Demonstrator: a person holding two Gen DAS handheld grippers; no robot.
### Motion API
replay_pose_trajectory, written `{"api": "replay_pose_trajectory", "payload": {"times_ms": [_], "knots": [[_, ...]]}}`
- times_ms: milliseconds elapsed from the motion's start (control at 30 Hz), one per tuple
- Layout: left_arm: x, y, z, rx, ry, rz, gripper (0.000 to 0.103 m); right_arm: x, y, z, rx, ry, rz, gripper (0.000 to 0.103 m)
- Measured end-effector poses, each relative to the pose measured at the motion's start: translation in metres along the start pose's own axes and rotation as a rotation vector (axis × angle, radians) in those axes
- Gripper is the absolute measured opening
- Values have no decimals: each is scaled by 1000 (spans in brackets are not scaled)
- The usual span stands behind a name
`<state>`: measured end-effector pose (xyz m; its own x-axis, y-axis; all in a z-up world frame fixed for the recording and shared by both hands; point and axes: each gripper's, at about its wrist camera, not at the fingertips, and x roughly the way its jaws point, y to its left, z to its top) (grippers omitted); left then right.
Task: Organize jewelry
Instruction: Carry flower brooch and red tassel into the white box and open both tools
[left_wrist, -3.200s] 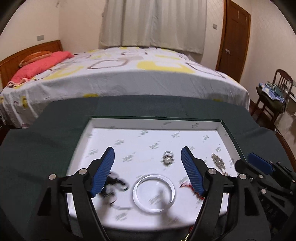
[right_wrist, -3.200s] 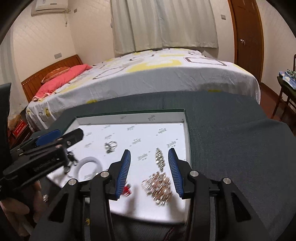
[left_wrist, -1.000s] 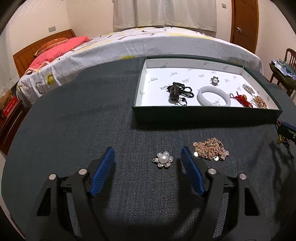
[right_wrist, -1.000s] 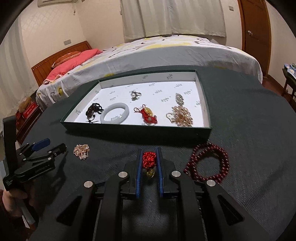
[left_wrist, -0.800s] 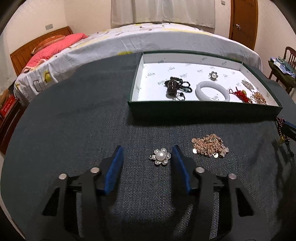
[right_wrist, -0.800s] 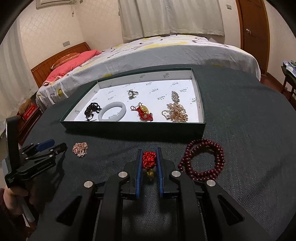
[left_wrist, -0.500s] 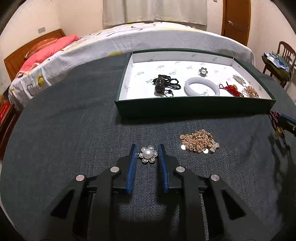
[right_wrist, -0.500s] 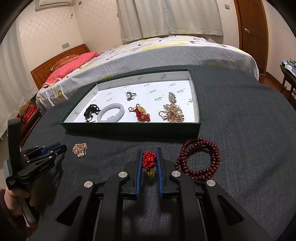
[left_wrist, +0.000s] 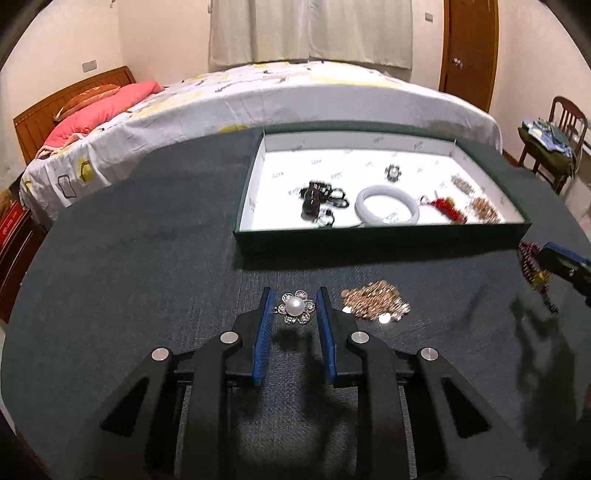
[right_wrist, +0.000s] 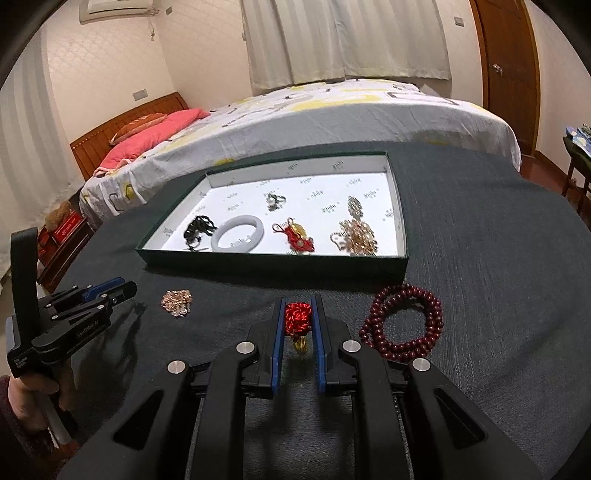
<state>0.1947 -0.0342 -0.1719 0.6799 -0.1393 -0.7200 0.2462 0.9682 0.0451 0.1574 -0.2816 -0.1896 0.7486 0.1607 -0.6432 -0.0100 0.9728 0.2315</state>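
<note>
A: Left wrist view: the left hand-held gripper (left_wrist: 294, 308) has its blue pads pressed onto either side of the pearl flower brooch (left_wrist: 295, 311), which sits right between the fingertips. A shadow lies on the dark counter (left_wrist: 129, 277) just under it.

B: And what lies near it?

A: The gold coin chain (left_wrist: 375, 304) rests in a heap on the counter just to the right of that gripper's tips, apart from them. Beyond both stands the green tray (left_wrist: 369, 242) with its white lining.

B: What does the tray hold?

A: A black cord piece (left_wrist: 317, 197) at the left, a white bangle (left_wrist: 387, 205) beside it, a second small flower brooch (left_wrist: 393, 171) behind the bangle, a red knot charm (left_wrist: 445, 206) and gold pieces (left_wrist: 484, 208) toward the right wall.

B: The other side?

A: In the right wrist view, the right hand-held gripper (right_wrist: 298, 317) is pinching a red knotted tassel (right_wrist: 297, 319); the knot fills the narrow gap between the pads and a gold bit hangs below it. The dark red bead strand (right_wrist: 402, 325) lies coiled on the counter just to the right of those fingers, not touched by them. The tray sits farther ahead, well apart from the held tassel.

B: Is the person visible?

A: Only a hand (right_wrist: 29, 395) gripping the left tool's handle at the lower left edge.
</note>
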Motion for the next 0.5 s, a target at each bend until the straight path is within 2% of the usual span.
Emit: {"api": "replay_pose_trajectory", "payload": {"times_ms": [333,500], "knots": [[-29,-7,24,-22,-90,-33,23,-19,19,23,-42,-70,22,14],[-32,-13,49,-32,-142,-51,23,-24,28,45,-81,-123,23,14]]}}
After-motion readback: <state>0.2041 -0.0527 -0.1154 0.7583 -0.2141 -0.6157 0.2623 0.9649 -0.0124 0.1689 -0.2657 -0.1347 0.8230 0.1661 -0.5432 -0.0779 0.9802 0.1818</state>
